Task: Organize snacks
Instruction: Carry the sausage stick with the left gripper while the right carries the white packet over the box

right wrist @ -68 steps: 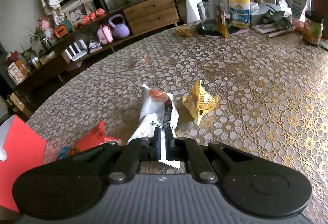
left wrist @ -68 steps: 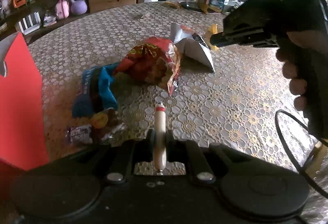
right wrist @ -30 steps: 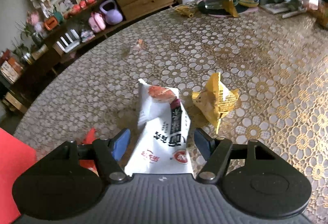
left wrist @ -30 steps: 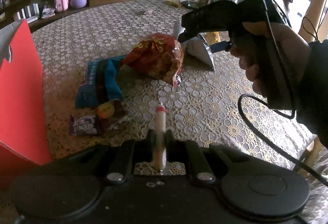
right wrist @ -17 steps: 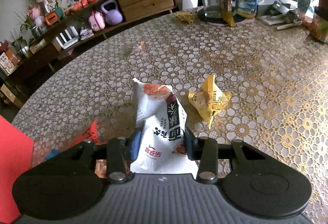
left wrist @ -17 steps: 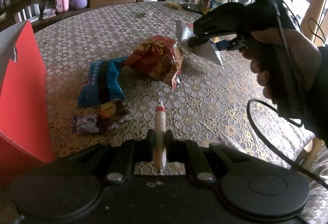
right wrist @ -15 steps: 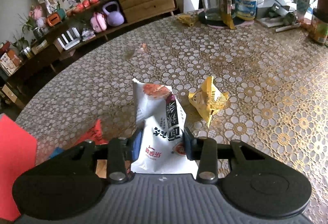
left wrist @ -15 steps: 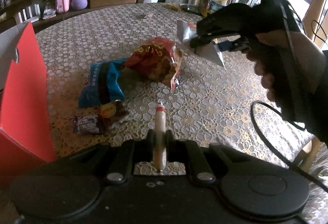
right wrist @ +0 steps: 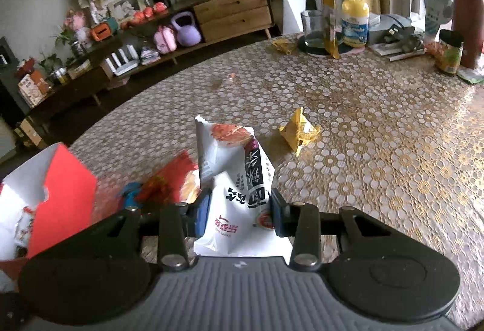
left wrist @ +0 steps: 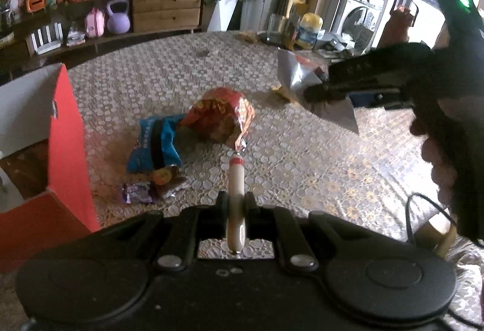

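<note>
My left gripper (left wrist: 236, 204) is shut on a thin sausage stick (left wrist: 235, 179) and holds it above the table. My right gripper (right wrist: 237, 210) is shut on a white snack bag (right wrist: 236, 179) and holds it lifted off the table; the bag also shows in the left wrist view (left wrist: 305, 83), in the air at the right. A red snack bag (left wrist: 220, 116), a blue snack bag (left wrist: 155, 143) and small wrapped candies (left wrist: 151, 188) lie on the table. A red box (left wrist: 65, 143) stands open at the left, also in the right wrist view (right wrist: 57, 194).
A crumpled yellow wrapper (right wrist: 299, 132) lies on the patterned tablecloth (right wrist: 378, 149). At the far edge stand a glass (right wrist: 313, 28), a yellow-capped jar (right wrist: 354, 22), a green can (right wrist: 449, 52) and a red bottle (right wrist: 467, 13). A low shelf with toys stands behind the table.
My right gripper opened around the white bag, shut on it and lifted it off the table toward the left. The left gripper kept hold of the sausage stick.
</note>
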The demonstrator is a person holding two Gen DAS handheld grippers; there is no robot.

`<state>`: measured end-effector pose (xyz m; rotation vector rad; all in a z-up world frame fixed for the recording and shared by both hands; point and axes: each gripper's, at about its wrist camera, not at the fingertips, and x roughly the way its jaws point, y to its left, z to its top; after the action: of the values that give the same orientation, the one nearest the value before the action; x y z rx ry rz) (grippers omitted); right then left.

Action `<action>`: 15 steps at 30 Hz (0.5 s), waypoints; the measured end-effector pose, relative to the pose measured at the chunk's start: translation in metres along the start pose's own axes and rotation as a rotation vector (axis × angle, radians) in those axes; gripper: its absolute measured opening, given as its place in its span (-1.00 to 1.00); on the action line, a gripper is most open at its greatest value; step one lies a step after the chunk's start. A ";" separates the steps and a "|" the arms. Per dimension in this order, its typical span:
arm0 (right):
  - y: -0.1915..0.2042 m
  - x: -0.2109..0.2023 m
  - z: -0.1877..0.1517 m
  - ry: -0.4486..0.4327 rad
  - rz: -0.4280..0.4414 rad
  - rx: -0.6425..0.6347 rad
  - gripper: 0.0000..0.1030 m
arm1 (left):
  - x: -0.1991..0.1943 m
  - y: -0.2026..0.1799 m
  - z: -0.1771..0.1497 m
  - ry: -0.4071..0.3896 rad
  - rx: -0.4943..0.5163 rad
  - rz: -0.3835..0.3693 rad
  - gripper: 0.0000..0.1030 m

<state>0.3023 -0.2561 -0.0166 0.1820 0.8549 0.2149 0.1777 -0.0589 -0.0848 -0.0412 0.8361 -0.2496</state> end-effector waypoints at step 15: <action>0.064 -0.080 -0.030 -0.028 0.091 -0.086 -0.24 | -0.069 0.022 0.008 -0.092 -0.051 0.055 -0.86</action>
<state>0.2209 -0.2131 0.0376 0.1435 0.8086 0.3331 0.1435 -0.0221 -0.0319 -0.0764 0.7512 -0.1740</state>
